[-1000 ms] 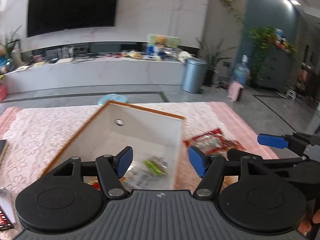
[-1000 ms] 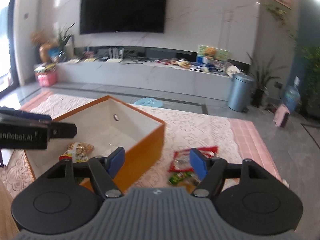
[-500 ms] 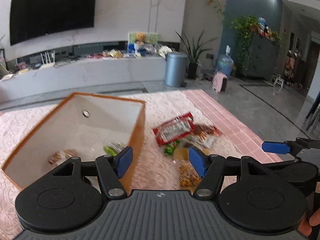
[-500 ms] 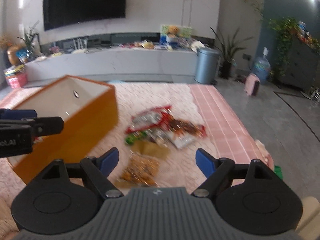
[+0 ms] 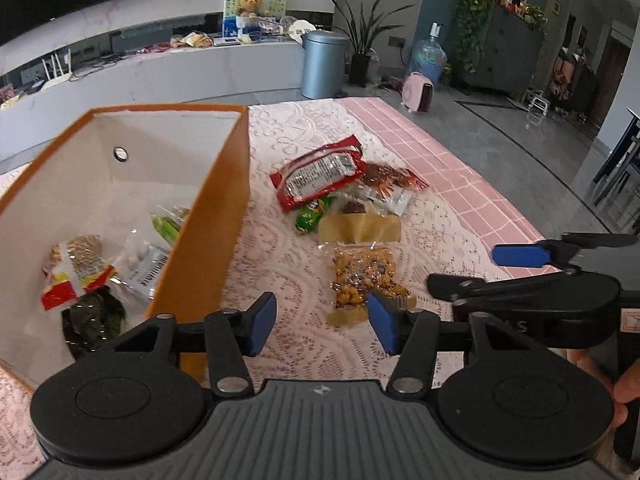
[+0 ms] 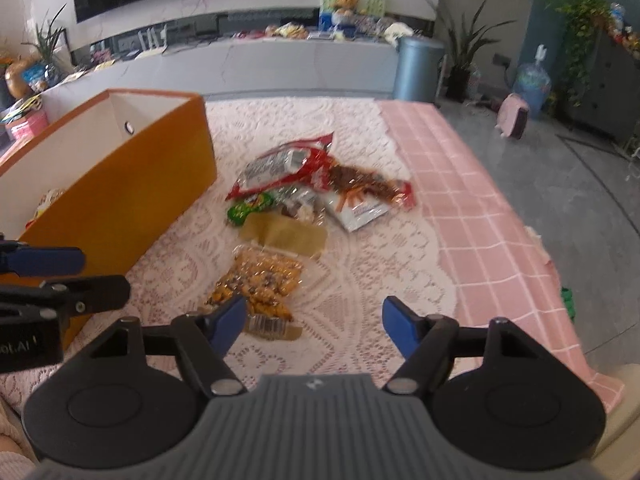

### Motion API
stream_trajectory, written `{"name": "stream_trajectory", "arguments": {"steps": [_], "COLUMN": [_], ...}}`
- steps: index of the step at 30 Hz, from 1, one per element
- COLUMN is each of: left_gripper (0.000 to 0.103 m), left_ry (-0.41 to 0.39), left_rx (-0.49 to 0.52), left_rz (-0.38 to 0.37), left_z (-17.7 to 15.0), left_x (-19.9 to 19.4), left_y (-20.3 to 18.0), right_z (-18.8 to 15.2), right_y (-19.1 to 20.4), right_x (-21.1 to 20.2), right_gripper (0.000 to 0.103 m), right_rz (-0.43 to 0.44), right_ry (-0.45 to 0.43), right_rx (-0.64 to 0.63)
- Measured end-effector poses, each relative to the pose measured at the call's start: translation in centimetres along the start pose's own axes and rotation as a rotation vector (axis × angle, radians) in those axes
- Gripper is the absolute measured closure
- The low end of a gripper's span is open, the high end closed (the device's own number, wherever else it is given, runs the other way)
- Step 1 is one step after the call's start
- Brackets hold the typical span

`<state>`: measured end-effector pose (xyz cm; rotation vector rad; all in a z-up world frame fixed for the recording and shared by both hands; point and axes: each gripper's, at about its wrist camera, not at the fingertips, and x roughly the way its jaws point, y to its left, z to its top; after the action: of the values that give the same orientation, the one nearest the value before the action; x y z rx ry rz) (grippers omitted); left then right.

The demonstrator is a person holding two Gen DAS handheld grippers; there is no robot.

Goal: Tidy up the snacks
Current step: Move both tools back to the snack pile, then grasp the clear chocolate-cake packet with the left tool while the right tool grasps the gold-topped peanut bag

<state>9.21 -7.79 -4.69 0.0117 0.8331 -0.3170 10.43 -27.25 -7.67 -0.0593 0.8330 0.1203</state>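
Note:
An orange box [image 5: 236,168] with a white inside stands on the left and holds several snack packets [image 5: 76,272]. Right of it lies a loose pile: a red packet [image 5: 320,174], a green one [image 5: 310,216], a tan one [image 5: 360,229] and a clear bag of yellow nuts [image 5: 364,276]. My left gripper [image 5: 322,326] hovers just short of the nut bag with its jaws closing; the pads touch nothing. My right gripper [image 6: 314,324] hangs right of the nut bag [image 6: 260,280], jaws closing, nothing between them. The box [image 6: 120,196] stays on its left.
A lace cloth [image 6: 352,280] over a pink checked cloth [image 6: 472,200] covers the table, whose edge runs along the right. A white packet [image 6: 356,208] and a dark red one [image 6: 360,184] lie at the pile's right. Grey floor, a metal bin [image 5: 322,64] and a long console lie beyond.
Both grippers swung right from the box and sank toward the snack pile. The nut bag now lies just ahead of them. The left jaws stand narrower than before.

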Motion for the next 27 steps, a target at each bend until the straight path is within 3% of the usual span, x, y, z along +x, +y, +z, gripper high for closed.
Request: {"name": "stream_trajectory", "arguments": {"steps": [7,11,17,27], "left_gripper": [0.04,0.04,0.043,0.035], "left_ry": [0.04,0.04,0.029,0.016], "left_rx": [-0.002,-0.013,-0.038,-0.013], "left_rz": [0.027,0.042,0.023,0.033], "left_z": [0.1,0.8,2.0,3.2], "left_x": [1.2,1.3,1.1,1.3], "left_y": [0.4,1.0,1.7,1.5], "right_z": [1.3,2.5,4.0,4.3], "right_y": [0.5,0.6,0.8,1.4], "right_x": [3.3,5.3,8.4,11.6], "right_gripper": [0.03,0.022,0.021,0.019], "right_rz": [0.092,0.093,0.129,0.123], "right_ry": [0.084,0.121,0.187,0.275], "right_rx": [-0.038,-0.023,0.033,0.046]}}
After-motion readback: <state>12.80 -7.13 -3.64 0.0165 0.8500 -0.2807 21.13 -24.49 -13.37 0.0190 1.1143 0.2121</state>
